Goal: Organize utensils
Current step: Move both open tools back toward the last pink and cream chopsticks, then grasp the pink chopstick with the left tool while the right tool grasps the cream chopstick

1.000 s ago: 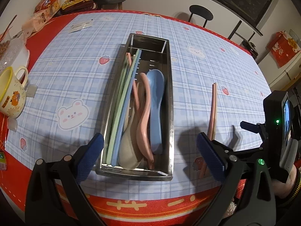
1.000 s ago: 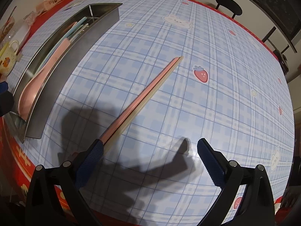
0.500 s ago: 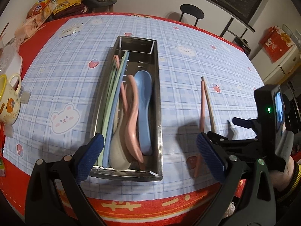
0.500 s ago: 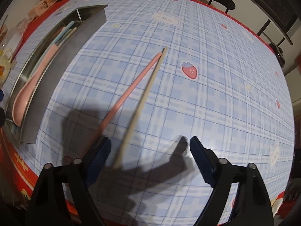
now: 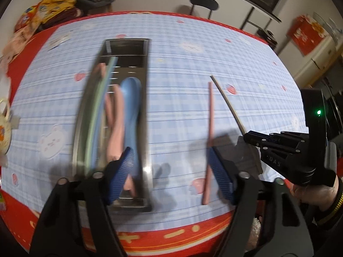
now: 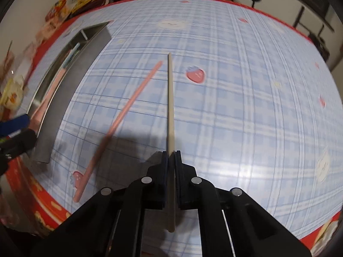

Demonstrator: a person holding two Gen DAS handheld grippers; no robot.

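My right gripper is shut on a beige chopstick, which points away from it over the tablecloth; it also shows in the left wrist view, held by the right gripper. A pink chopstick lies loose on the cloth to its left, also in the left wrist view. A steel utensil tray holds a blue spoon, a pink spoon and green and blue chopsticks. My left gripper is open and empty, straddling the tray's right wall near its front end.
A yellow mug stands at the table's left edge. Snack bags pile at the far left corner. A black stool stands beyond the table. The red table edge runs close in front.
My right gripper has closed on the beige chopstick and lifted its near end, splitting it from the pink one. My left gripper has shifted right and narrowed its opening.
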